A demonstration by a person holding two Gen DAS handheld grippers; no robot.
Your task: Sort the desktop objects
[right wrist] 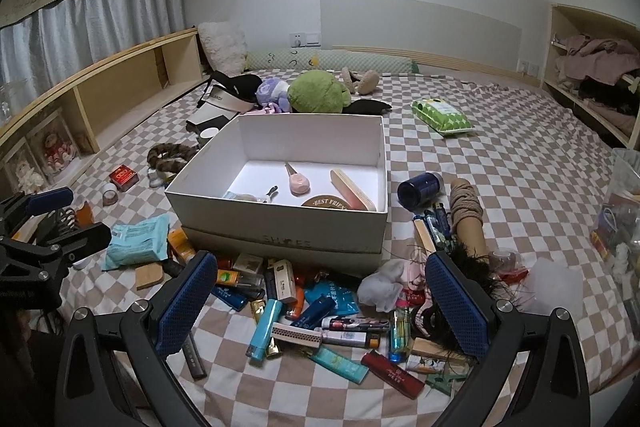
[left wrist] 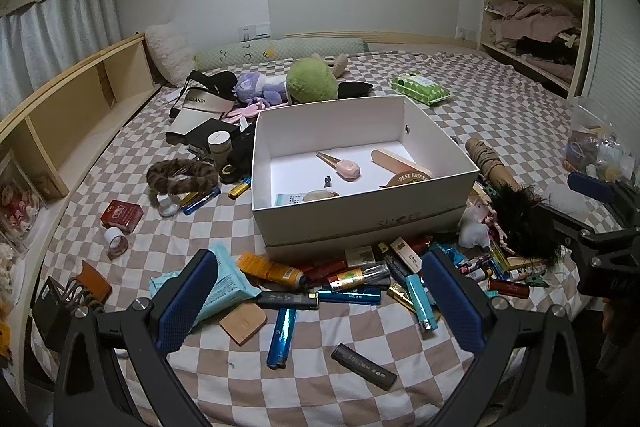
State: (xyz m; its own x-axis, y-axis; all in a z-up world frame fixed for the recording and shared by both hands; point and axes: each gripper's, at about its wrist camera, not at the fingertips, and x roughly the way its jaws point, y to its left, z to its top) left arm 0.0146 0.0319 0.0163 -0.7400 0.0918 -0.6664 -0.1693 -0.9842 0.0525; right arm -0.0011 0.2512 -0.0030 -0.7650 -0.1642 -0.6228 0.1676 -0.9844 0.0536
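Note:
A white shoe box (left wrist: 360,203) (right wrist: 280,223) stands open on the checked bed. It holds a pink nail clipper (left wrist: 347,169), a wooden brush (left wrist: 400,163) and a few small items. A heap of lighters, tubes and small packets (left wrist: 360,279) (right wrist: 320,311) lies in front of the box. My left gripper (left wrist: 320,303) is open and empty above the heap's left side. My right gripper (right wrist: 320,307) is open and empty above the heap's right side. Each gripper shows at the edge of the other's view.
Plush toys (left wrist: 312,81), a visor cap (left wrist: 204,99) and a green wipes pack (left wrist: 420,89) lie behind the box. A fur headband (left wrist: 180,177), red box (left wrist: 122,215) and tape roll (left wrist: 116,239) lie left. A black feather piece (left wrist: 524,223) and clear bag (left wrist: 600,147) lie right.

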